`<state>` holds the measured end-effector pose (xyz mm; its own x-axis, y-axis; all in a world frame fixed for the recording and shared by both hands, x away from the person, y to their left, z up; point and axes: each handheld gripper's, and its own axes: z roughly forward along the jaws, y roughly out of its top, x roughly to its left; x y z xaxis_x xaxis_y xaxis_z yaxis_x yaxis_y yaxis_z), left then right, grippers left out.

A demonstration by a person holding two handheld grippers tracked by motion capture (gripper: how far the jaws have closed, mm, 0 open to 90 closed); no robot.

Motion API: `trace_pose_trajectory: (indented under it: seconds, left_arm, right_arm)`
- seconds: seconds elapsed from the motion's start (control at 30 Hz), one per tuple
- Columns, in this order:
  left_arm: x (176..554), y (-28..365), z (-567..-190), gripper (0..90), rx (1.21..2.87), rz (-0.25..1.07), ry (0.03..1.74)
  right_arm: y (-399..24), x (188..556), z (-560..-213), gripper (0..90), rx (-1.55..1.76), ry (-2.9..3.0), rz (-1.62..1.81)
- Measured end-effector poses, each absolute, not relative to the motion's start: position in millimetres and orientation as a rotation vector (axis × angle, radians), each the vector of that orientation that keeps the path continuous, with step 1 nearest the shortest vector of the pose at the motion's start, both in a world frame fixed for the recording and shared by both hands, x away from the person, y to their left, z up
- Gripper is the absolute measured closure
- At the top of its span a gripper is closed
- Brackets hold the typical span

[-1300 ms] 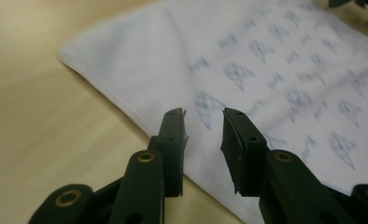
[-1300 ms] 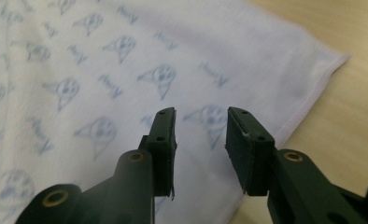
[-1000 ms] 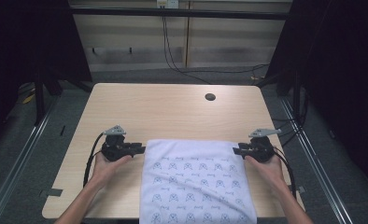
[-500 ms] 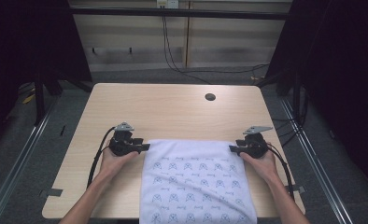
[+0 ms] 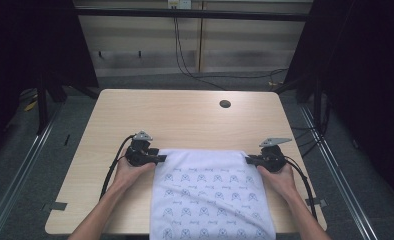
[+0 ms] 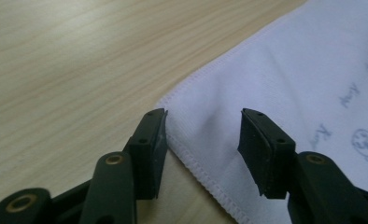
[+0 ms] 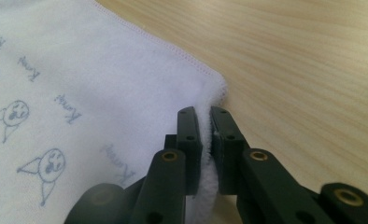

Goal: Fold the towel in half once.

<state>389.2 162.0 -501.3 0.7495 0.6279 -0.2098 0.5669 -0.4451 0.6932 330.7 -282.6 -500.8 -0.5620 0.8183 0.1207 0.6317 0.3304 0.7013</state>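
- Person's forearms enter from the near edge of the table (image 5: 185, 120), one hand on each gripper.
- White towel (image 5: 210, 195), printed with small grey cartoon faces and script, lies flat on the near half of the wooden table; its near end hangs past the table's near edge, its far hem runs straight between the two grippers.
- Left gripper (image 5: 157, 158) sits at the towel's far left corner. In the left gripper view (image 6: 203, 149) the jaws stand apart and straddle the stitched corner; the cloth lies between them, and neither pad presses it. The left-hand pad is right at the hem; I cannot tell whether it touches. The jaws have just been closing a little, towel corner between them.
- Right gripper (image 5: 249, 159) sits at the far right corner. In the right gripper view (image 7: 205, 140) the jaws are clamped on a bunched fold of the towel's corner, with white cloth squeezed up between the pads. They have just been closing onto it.
- A black cable trails from each gripper back toward the near edge.
- Farther off, bare wood, with a dark round hole (image 5: 225, 104) near the far right.
- Beyond the table: grey floor, loose black cables, dark frame rails at both sides.
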Motion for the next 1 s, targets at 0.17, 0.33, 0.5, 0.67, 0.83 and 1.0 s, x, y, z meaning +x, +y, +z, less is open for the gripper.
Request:
trace_pose_trajectory:
  seconds: [0.17, 0.33, 0.5, 0.67, 0.83, 1.0]
  left_arm:
    - [387, 159, -503, 81.8, 2.166, 0.075, 0.849]
    - [387, 169, -485, 86.7, 2.066, 0.031, 0.825]
    - [398, 176, -453, 86.8, 1.949, 0.069, 0.813]
    - [415, 177, -416, 86.9, 1.889, 0.150, 0.794]
    - [430, 181, -377, 86.9, 1.829, 0.210, 0.770]
    - [434, 179, -349, 86.9, 1.777, 0.231, 0.734]
  right_arm:
    - [-283, 332, -491, 84.0, 1.302, 2.313, 1.141]
    - [-292, 332, -474, 84.2, 1.314, 2.257, 1.251]
    - [-297, 343, -441, 84.7, 1.281, 2.165, 1.374]
    - [-296, 365, -395, 84.7, 1.222, 2.103, 1.395]
    - [-302, 386, -358, 84.8, 1.206, 2.033, 1.409]
    - [-306, 394, -324, 84.8, 1.172, 1.961, 1.453]
